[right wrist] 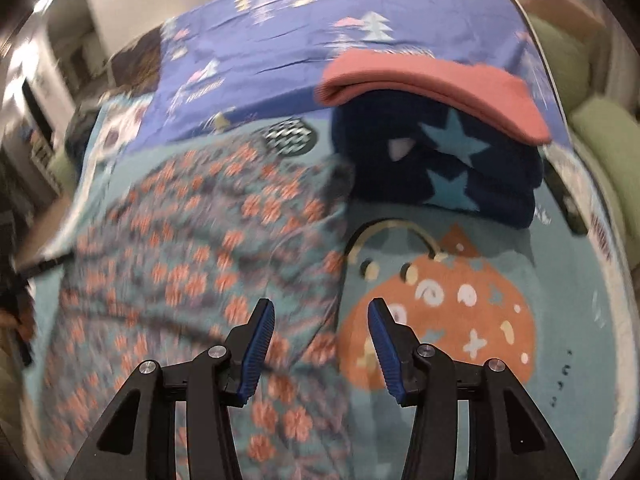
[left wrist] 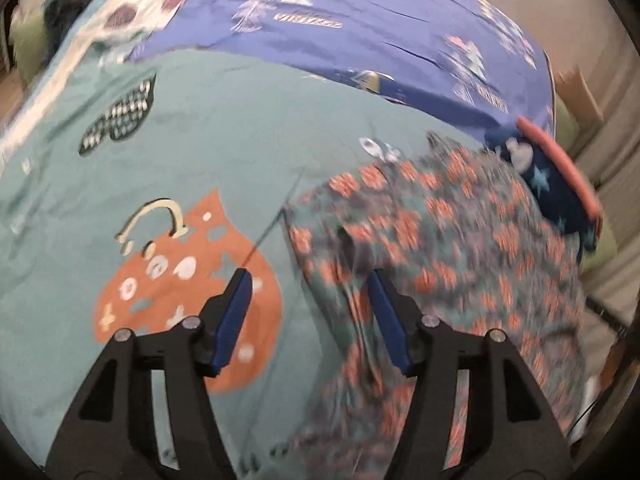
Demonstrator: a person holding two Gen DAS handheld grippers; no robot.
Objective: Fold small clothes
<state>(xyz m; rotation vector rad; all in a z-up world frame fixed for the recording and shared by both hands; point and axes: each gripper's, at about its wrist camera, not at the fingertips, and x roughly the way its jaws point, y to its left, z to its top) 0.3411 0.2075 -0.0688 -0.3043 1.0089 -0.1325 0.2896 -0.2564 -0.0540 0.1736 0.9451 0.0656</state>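
both tongs, left gripper (left wrist: 310,280) and right gripper (right wrist: 322,310), hang half open and empty over the flowered garment (left wrist: 440,248).

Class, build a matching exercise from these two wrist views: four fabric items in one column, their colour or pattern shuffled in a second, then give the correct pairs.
Items:
1. folded top garment
2. folded garment beneath it
3. loose garment
4. far sheet

Descriptions:
A. violet-blue with pale tree shapes
B. plain coral pink
C. teal with orange flower-like spots
D. dark navy with light blue stars

Pairs: 1-B, 2-D, 3-C, 4-A
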